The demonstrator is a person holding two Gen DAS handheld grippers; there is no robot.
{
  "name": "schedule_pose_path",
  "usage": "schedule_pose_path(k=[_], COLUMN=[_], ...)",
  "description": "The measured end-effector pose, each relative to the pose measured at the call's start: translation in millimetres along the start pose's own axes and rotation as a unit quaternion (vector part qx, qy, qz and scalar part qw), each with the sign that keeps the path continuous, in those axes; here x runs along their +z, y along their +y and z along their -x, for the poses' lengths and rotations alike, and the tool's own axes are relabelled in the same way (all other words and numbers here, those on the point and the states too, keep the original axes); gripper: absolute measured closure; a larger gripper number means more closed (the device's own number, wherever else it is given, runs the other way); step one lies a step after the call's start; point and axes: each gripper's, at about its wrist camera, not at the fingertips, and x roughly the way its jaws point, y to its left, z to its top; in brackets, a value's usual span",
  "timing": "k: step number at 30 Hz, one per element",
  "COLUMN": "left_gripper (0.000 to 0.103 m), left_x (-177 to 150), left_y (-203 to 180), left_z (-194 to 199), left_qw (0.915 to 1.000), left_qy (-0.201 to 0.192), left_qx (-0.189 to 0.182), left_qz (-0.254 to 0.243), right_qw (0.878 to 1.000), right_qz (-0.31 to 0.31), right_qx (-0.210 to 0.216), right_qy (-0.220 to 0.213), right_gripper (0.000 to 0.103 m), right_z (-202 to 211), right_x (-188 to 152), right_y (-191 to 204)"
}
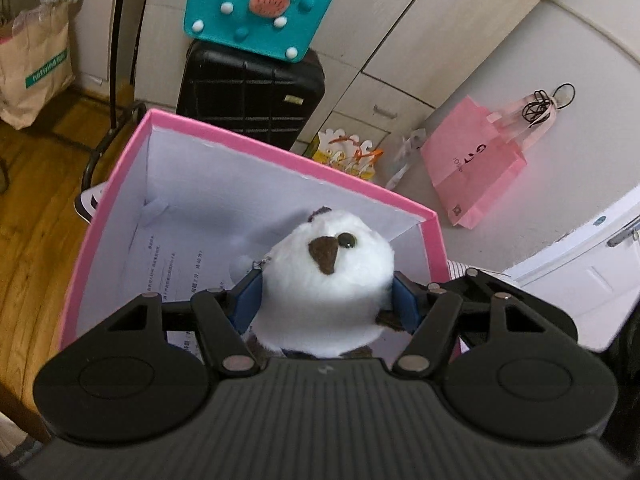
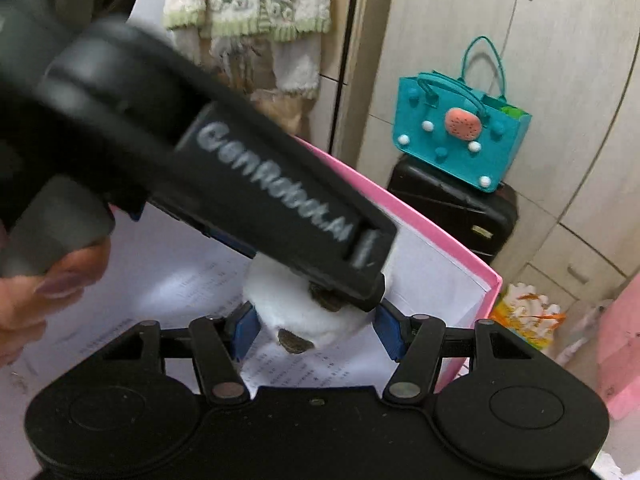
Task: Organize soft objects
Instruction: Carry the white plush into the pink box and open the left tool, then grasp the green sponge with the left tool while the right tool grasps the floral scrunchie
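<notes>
A white plush toy with a brown nose and a dark eye sits between the blue pads of my left gripper, which is shut on it above the open pink box. In the right wrist view the same plush toy lies between my right gripper's blue pads, which stand at its sides; whether they press it is unclear. The black left gripper crosses above it, blurred. The pink box has a white inside with printed paper on its floor.
A black suitcase with a teal felt bag on top stands behind the box. A pink paper bag leans on the cupboard at the right. A brown paper bag sits left on the wooden floor.
</notes>
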Motion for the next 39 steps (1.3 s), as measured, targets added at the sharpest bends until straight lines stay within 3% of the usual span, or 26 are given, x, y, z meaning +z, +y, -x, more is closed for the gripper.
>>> schedule_pose_path(k=[4,7,12,16,25,33,39], left_gripper=[0.037,0.034,0.029,0.028,0.024,0.023,0.023], left_x=[-0.2,-5.2,-21.6,-35.7,-90.0,-160.7,-201.0], left_y=[-1.5,-8.6,-23.8,-36.5,-76.0,-111.7,-124.8], left_z=[6.0,24.3,72.4,118.0,193.9,211.0,207.6], left_qw=[0.9993,0.9980,0.9925,0.9840,0.9662,0.9478,0.9406], left_qy=[-0.017,-0.031,-0.054,-0.086,-0.106,-0.083,-0.060], left_qx=[0.031,0.036,0.030,0.047,0.056,0.040,0.031], left_qz=[-0.006,-0.041,-0.106,-0.149,-0.228,-0.305,-0.333], right_qw=[0.998,0.996,0.997,0.992,0.986,0.979,0.980], right_qz=[0.034,0.031,-0.042,-0.060,-0.107,-0.118,-0.117], right_qx=[-0.045,-0.085,-0.016,-0.003,0.071,0.107,0.108], right_qy=[-0.001,-0.009,-0.062,-0.107,-0.104,-0.124,-0.118], right_gripper=[0.034,0.032,0.033,0.035,0.035,0.035,0.035], right_z=[0.8,12.4,61.4,111.4,184.8,237.2,263.0], right_x=[0.0,-2.6,-15.5,-29.6,-52.9,-91.6,-126.3], right_y=[10.0,9.0,-10.0,-15.9,-22.0,-7.3,2.0])
